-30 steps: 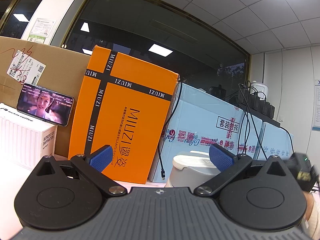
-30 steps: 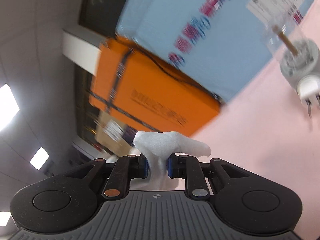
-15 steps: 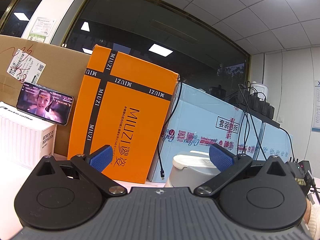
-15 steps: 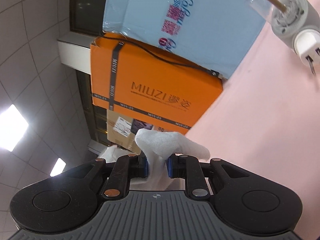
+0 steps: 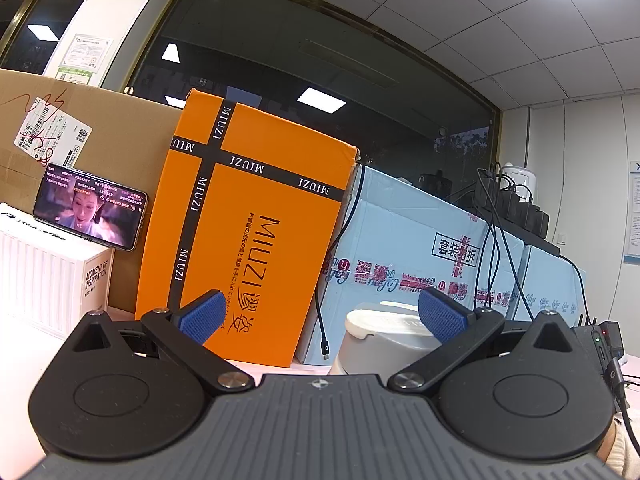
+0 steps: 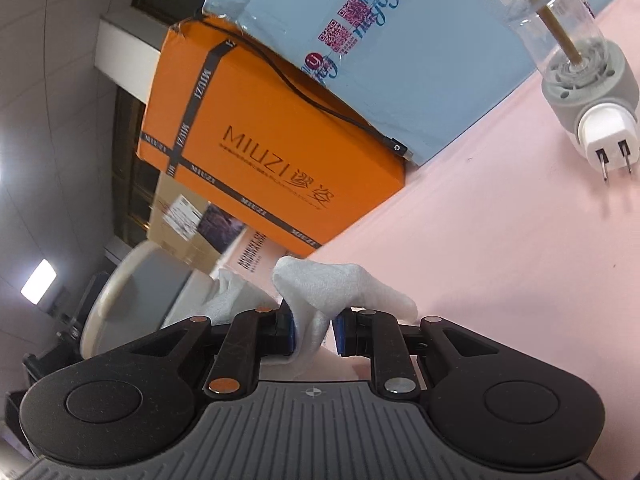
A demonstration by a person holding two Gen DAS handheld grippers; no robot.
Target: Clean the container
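The right gripper [image 6: 314, 330] pinches a white cloth [image 6: 340, 292]; only its view shows the plug-in device [image 6: 588, 92] on the pink table [image 6: 500, 260]. The left gripper [image 5: 320, 314] stands spread, empty, the grey container [image 5: 380, 340] beside the orange MIUZI box [image 5: 256, 232].

Orange box [image 5: 256, 240] crossed by black lettered bands, pale blue carton [image 5: 404, 248] with pink print, white cloth [image 6: 336, 292], pink tabletop [image 6: 500, 260], blue ribbed finger pads [image 5: 202, 317]
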